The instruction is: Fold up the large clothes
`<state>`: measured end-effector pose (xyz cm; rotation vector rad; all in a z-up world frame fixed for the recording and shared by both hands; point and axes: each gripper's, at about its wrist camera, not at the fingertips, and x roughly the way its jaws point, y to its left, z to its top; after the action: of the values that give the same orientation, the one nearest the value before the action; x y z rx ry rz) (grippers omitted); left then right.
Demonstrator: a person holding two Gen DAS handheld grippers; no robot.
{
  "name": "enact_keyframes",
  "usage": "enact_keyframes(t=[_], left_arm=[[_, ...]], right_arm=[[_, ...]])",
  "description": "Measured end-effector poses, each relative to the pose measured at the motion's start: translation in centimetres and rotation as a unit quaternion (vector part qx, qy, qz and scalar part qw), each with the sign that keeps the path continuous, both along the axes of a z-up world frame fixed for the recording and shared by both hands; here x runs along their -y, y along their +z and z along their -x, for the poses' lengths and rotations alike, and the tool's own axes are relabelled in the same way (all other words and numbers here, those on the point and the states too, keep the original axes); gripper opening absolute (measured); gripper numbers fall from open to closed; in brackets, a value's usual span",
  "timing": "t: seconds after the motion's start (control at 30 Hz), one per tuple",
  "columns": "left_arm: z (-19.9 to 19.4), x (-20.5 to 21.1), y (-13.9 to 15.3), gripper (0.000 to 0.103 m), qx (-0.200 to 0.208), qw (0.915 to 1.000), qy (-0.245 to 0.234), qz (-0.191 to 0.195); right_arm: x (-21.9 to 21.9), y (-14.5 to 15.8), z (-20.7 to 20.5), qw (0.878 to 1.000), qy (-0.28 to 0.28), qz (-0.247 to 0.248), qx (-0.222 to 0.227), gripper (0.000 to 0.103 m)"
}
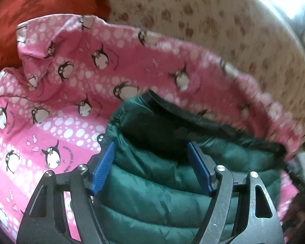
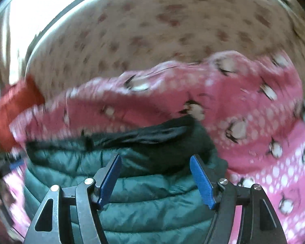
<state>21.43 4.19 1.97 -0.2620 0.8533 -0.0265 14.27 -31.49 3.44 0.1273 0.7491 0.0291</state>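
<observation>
A dark green quilted puffer jacket (image 1: 152, 183) lies on a pink penguin-print cloth (image 1: 61, 111). Its black-lined edge is at the far side. My left gripper (image 1: 151, 148) is open, its blue pads (image 1: 104, 166) spread over the jacket. In the right wrist view the same jacket (image 2: 142, 203) lies under my right gripper (image 2: 155, 160), which is also open with blue pads (image 2: 202, 179) wide apart above the quilting. The pink cloth (image 2: 254, 142) shows to the right. Both views are blurred by motion.
A cream bedcover with brown paw prints (image 1: 193, 20) lies beyond the pink cloth and also shows in the right wrist view (image 2: 152, 30). A red cloth (image 1: 40, 10) lies at the far left, seen also in the right wrist view (image 2: 14, 105).
</observation>
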Motion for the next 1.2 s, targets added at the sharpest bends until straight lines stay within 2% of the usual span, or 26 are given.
enact_keyframes(t=[0.1,0.2,0.23,0.3,0.43,0.53,0.67,0.83,0.93,1.1,1.2], left_arm=[[-1.3,0.9,-1.4,0.073,-0.017,0.9994,0.004,-0.031],[-3.1,1.4,-2.9,0.074,-0.034,0.9984,0.004,-0.046],[-3.6,1.4,-3.2,0.074,-0.034,0.9983,0.006,-0.046],[-4.2,1.5,-3.6,0.077,-0.035,0.9984,0.008,-0.043],[-5.2,1.4,-4.6,0.083,-0.036,0.9985,0.016,-0.036],[-5.3,1.4,-5.0,0.083,-0.034,0.9987,0.017,-0.035],[-5.2,1.1,-5.0,0.083,-0.031,0.9989,0.014,-0.032],[-3.6,0.7,-3.8,0.083,-0.018,0.9992,0.011,-0.034],[-3.3,0.5,-3.5,0.083,-0.014,0.9992,0.012,-0.034],[-4.2,0.8,-3.8,0.083,-0.024,0.9988,0.011,-0.042],[-5.2,0.9,-4.4,0.083,-0.036,0.9983,0.011,-0.044]], right_arm=[[-1.9,-1.7,-2.4,0.998,0.017,0.057,-0.027,0.068],[-1.7,-3.6,-4.6,0.993,-0.002,0.102,-0.054,0.068],[-1.0,-4.6,-5.4,0.992,-0.013,0.103,-0.073,0.068],[0.5,-6.2,-6.3,0.992,-0.031,0.070,-0.096,0.068],[2.5,-8.1,-6.8,0.993,-0.057,0.017,-0.102,0.068],[2.7,-9.0,-6.8,0.993,-0.065,0.018,-0.096,0.068],[2.3,-8.3,-6.2,0.993,-0.064,0.027,-0.099,0.068],[1.8,-5.3,-2.7,0.997,-0.056,-0.018,-0.054,0.068],[1.5,-4.2,-1.1,0.998,-0.047,-0.015,-0.045,0.068],[0.9,-3.4,-1.9,0.998,-0.041,-0.010,-0.042,0.068],[-0.3,-4.3,-4.1,0.998,-0.030,-0.008,-0.051,0.068]])
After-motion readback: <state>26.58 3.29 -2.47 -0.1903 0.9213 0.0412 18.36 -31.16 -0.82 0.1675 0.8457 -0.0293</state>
